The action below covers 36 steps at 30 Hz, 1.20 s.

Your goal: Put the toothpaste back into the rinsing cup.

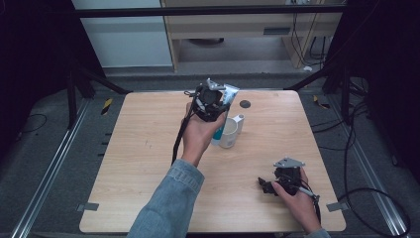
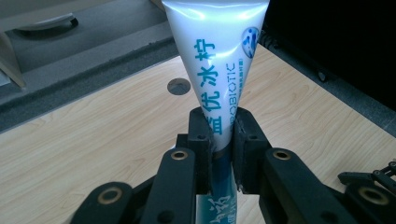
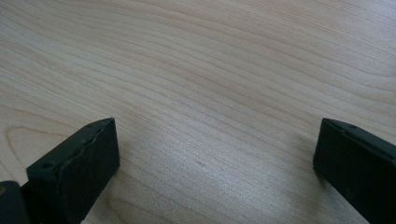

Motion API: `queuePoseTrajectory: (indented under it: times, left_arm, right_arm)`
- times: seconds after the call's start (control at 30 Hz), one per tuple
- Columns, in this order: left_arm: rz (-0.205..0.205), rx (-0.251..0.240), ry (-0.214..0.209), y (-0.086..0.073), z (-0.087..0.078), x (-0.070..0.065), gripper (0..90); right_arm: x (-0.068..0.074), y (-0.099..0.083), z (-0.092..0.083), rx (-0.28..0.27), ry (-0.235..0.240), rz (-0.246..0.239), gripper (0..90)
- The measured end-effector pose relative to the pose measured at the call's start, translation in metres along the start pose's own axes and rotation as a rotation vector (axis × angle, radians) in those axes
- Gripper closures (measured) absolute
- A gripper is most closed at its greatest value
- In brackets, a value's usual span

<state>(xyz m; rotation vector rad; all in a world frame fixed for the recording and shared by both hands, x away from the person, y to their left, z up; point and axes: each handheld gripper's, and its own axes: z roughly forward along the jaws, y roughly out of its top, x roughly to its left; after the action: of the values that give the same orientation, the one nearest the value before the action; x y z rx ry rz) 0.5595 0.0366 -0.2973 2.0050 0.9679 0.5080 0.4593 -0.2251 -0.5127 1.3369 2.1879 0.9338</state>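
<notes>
- Right gripper point(image 1: 270, 187): fingers wide apart, empty, over light wooden worktop point(image 3: 210, 70).
- Left gripper point(image 2: 222, 140): fingers clamped on white-and-teal toothpaste tube point(image 2: 215, 60), above white ceramic mug point(image 1: 229, 133).

Near my left gripper point(image 1: 214, 105): white mug point(image 1: 229, 132) right under tube point(image 2: 212, 65), blocks descent there. Left half of table point(image 1: 138, 163) free. My right gripper point(image 3: 215, 163): bare wood ahead, clear.

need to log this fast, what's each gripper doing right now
Left gripper: fingers shut on the toothpaste tube, held above the white cup.
Right gripper: fingers open, holding nothing, low over the table.
</notes>
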Motion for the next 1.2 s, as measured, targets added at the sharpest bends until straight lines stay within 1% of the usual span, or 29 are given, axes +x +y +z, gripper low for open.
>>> queuePoseTrajectory:
  times: [0.27,0.6,0.73,0.87,1.1,1.2]
  left_arm:
    - [0.004,-0.011,-0.006,0.004,0.002,-0.003,79.1]
    - [0.002,-0.040,-0.002,0.010,0.001,-0.006,79.1]
    - [0.006,-0.030,-0.006,0.012,0.003,-0.006,79.0]
    - [0.008,-0.029,-0.002,0.013,0.005,-0.005,79.1]
    - [0.013,-0.049,0.006,0.019,0.007,-0.007,79.0]
    - [0.023,-0.048,0.021,0.022,0.007,-0.008,79.1]
  right_arm:
    - [0.000,0.000,0.000,0.000,0.000,0.000,0.6]
    - [0.000,0.000,0.000,-0.002,0.001,0.000,0.6]
    - [0.000,0.000,0.000,-0.003,0.000,-0.002,0.6]
    - [0.000,0.000,0.000,-0.003,0.000,-0.002,0.6]
    - [0.000,0.000,0.000,-0.003,0.000,-0.001,0.6]
    - [0.000,0.000,0.000,-0.004,0.000,-0.002,0.6]
